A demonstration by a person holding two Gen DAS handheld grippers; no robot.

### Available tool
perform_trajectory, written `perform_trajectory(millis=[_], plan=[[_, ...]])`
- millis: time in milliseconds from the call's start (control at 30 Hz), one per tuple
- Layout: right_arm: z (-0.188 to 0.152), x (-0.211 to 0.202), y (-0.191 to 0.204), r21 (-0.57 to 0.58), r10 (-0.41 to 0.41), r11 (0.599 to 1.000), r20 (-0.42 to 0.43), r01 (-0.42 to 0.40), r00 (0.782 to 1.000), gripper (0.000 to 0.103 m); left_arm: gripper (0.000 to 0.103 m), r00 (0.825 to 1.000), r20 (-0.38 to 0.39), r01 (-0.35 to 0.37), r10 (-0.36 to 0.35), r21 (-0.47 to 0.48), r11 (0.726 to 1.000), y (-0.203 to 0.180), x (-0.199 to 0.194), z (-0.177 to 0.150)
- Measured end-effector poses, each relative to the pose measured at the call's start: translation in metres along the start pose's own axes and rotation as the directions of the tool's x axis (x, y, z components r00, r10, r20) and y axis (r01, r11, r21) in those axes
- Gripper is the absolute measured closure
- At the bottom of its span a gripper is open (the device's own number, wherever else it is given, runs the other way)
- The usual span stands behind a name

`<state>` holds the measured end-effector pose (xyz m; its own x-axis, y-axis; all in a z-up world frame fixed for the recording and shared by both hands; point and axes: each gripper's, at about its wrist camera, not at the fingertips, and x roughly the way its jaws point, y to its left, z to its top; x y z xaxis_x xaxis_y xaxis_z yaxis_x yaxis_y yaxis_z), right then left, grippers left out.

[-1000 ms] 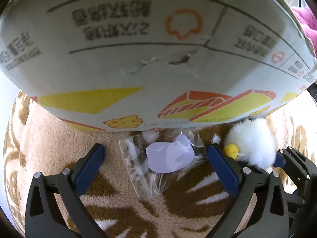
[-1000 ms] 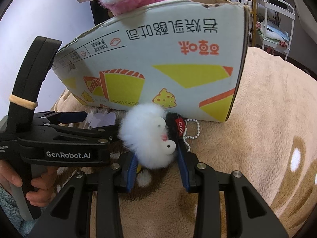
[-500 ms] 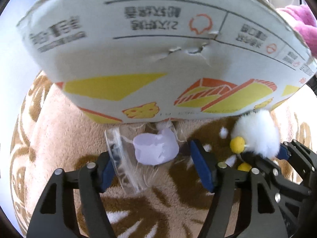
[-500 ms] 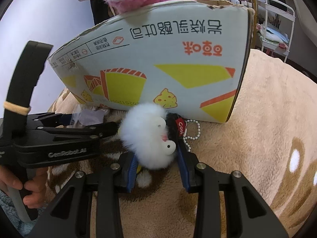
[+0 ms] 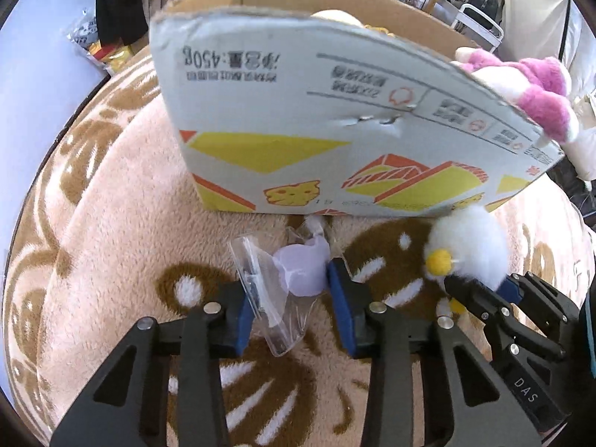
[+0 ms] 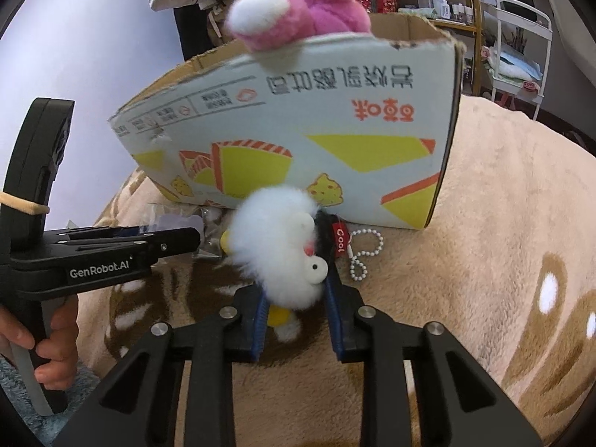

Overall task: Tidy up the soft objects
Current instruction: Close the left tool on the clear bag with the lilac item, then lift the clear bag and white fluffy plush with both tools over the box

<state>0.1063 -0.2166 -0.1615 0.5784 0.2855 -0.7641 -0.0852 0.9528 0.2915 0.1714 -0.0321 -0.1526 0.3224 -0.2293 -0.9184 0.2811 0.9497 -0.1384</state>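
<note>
The left hand-held gripper (image 5: 290, 298) is clamped on a lilac soft toy in a clear bag (image 5: 298, 273). The right hand-held gripper (image 6: 294, 298) is clamped on a white fluffy keychain toy (image 6: 275, 249), whose red tag reads "Cool". Both toys are above the patterned fleece blanket (image 6: 503, 260). The cardboard box (image 5: 298, 111) stands at 12 o'clock from both grippers, with its open top higher than the toys, so I think both must rise first. It shows "450g"; the left tool reads "GenRobot.AI". A pink plush (image 6: 309, 3) already sits inside.
</note>
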Motion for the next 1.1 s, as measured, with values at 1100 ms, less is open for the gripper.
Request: perform_trajectory(millis=[1100], plan=[[-0.011, -0.081, 0.015, 0.026, 0.032, 0.999, 0.119, -0.036, 0.992, 0.089, 0.092, 0.985, 0.148, -0.081, 0.086, -0.037, 0.996, -0.010, -0.096, -0.029]])
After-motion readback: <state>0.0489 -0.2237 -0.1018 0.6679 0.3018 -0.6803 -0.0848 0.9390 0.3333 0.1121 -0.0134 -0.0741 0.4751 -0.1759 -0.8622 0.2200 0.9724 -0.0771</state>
